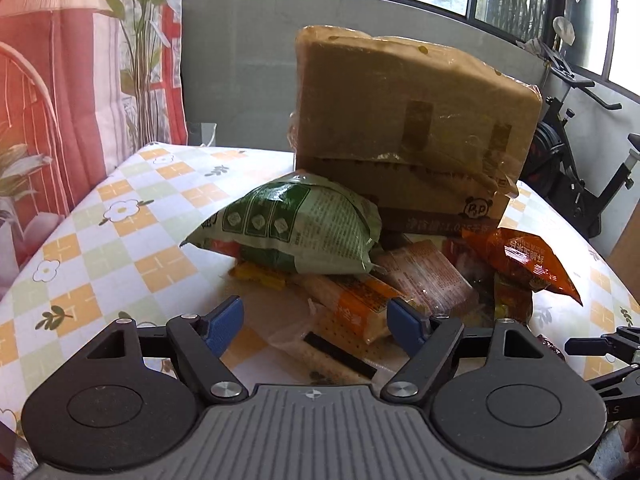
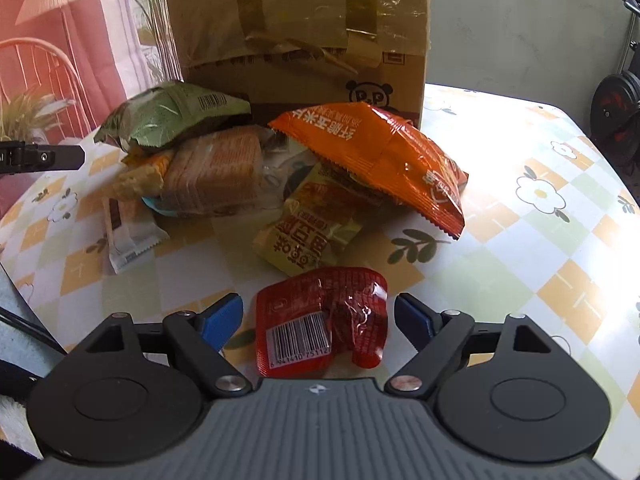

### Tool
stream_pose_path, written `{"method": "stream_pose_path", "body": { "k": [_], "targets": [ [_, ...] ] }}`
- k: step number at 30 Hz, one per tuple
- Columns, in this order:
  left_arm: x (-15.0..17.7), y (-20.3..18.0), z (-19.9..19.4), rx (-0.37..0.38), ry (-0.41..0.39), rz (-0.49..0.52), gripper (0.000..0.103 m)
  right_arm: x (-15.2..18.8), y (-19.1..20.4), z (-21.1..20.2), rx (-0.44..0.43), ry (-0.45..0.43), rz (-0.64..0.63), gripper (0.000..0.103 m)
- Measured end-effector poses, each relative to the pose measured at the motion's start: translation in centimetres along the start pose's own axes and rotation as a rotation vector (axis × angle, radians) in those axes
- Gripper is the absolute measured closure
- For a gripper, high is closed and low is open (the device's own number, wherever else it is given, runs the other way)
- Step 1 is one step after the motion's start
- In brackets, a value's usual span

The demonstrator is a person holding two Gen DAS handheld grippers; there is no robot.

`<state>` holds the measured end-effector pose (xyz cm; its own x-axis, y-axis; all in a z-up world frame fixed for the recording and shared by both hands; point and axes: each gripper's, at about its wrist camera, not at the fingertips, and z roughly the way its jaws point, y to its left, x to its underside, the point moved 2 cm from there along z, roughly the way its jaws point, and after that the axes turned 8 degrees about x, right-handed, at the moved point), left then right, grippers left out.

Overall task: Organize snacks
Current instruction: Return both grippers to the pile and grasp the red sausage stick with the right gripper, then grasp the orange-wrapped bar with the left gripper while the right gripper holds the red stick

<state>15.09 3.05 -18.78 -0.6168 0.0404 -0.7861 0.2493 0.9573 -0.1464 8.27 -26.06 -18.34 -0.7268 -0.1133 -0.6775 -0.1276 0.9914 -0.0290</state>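
We are holding both grippers' fingers apart, the right gripper point(image 2: 319, 320) straddling a red packet point(image 2: 320, 320) untouched, near the snack pile point(image 2: 224, 168) fronting the box point(image 2: 296, 32) mid-counter point(image 2: 520, 240), the left gripper point(image 1: 316, 320) facing that pile.

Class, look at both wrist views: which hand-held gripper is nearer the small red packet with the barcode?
Right. The right hand-held gripper has the red packet lying between its open fingers. The left hand-held gripper is off to the side, over the cracker pack.

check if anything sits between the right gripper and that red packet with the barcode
Nothing visible does. The red packet lies alone on the tablecloth, between the open blue fingers of the right gripper, untouched.
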Motion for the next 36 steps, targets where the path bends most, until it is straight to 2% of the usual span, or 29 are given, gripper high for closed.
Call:
{"method": "stream_pose_path", "body": {
  "k": [4,9,19,23,25,28,30,36],
  "targets": [
    [0.0,0.0,0.1,0.0,0.002,-0.007,0.023,0.1,0.4,0.2,0.006,0.008,-0.048,0.018],
    [0.1,-0.2,0.2,-0.002,0.008,-0.009,0.023,0.2,0.1,0.6,0.026,-0.002,-0.019,0.024],
    [0.3,-0.3,0.7,0.009,0.024,-0.012,0.023,0.5,0.4,0.6,0.037,-0.038,-0.036,0.025],
    [0.4,-0.2,0.7,0.007,0.026,-0.021,0.023,0.5,0.7,0.3,0.029,-0.05,-0.046,0.039],
    [0.4,-0.1,0.8,0.005,0.027,-0.026,0.023,0.5,0.6,0.3,0.026,-0.052,-0.045,0.04],
    [0.4,-0.1,0.8,0.004,0.029,-0.03,0.023,0.6,0.5,0.1,0.025,-0.058,-0.034,0.053],
    [0.4,-0.1,0.8,0.004,0.028,-0.029,0.024,0.6,0.5,-0.1,0.011,-0.062,-0.029,0.065],
    [0.3,-0.2,0.7,0.003,0.023,-0.024,0.024,0.1,0.7,-1.4,-0.056,-0.116,-0.006,0.071]
  ]
}}
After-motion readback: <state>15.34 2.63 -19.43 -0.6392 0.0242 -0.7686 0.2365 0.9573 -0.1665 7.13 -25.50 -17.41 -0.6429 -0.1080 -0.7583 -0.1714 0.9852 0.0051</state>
